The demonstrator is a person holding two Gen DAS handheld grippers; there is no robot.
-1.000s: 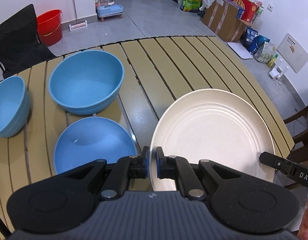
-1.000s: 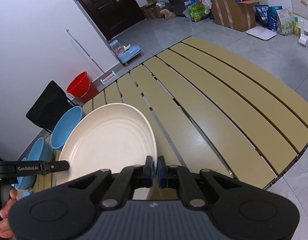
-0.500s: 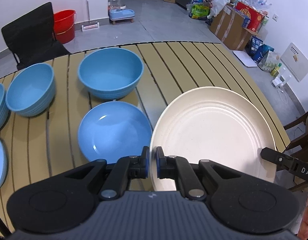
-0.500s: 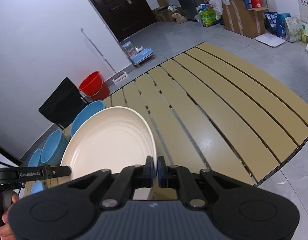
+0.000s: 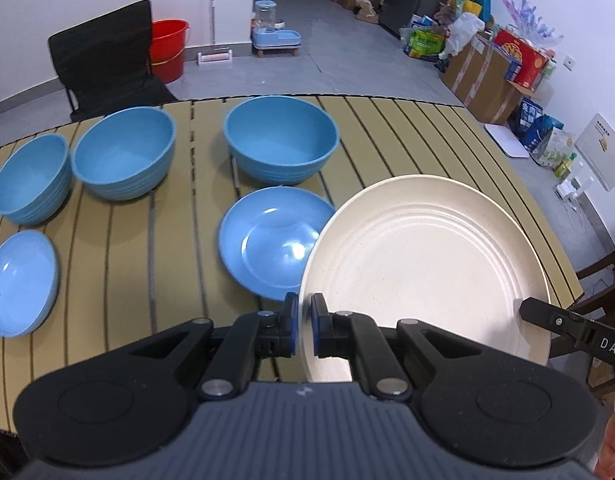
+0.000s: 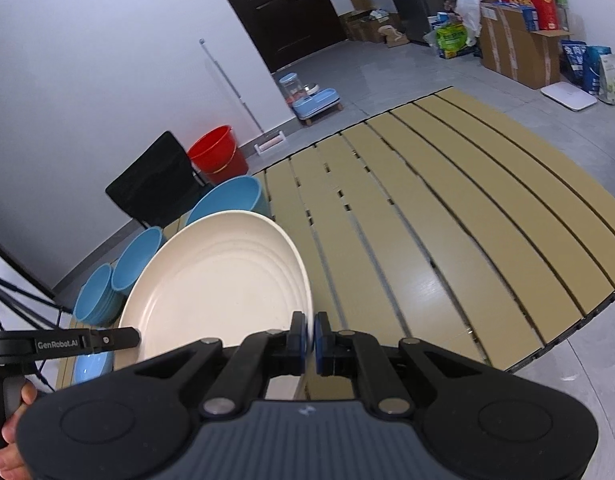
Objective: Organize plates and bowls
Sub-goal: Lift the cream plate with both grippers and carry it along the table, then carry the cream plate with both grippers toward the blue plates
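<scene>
A large cream plate [image 5: 423, 264] hangs above the slatted table [image 5: 387, 128], held from both sides. My left gripper [image 5: 303, 318] is shut on its near left rim. My right gripper [image 6: 310, 334] is shut on the opposite rim of the plate [image 6: 223, 280], and one of its fingers [image 5: 547, 318] shows at the plate's right edge. The plate's left edge overlaps a shallow blue dish [image 5: 267, 244]. Three deep blue bowls [image 5: 281, 140] [image 5: 123, 156] [image 5: 29, 180] stand behind it, and another shallow blue dish [image 5: 21, 280] lies at the far left.
A black chair [image 5: 103, 68] and a red bucket [image 5: 169, 48] stand beyond the table's far left edge. A pet feeder [image 5: 275, 34] sits on the floor, with cardboard boxes [image 5: 491, 76] along the right wall. A wooden chair [image 5: 603, 276] is by the table's right edge.
Both grippers, still shut on the cream plate, carried it up and to the left towards the blue dishes. More blue bowls have come into the left wrist view.
</scene>
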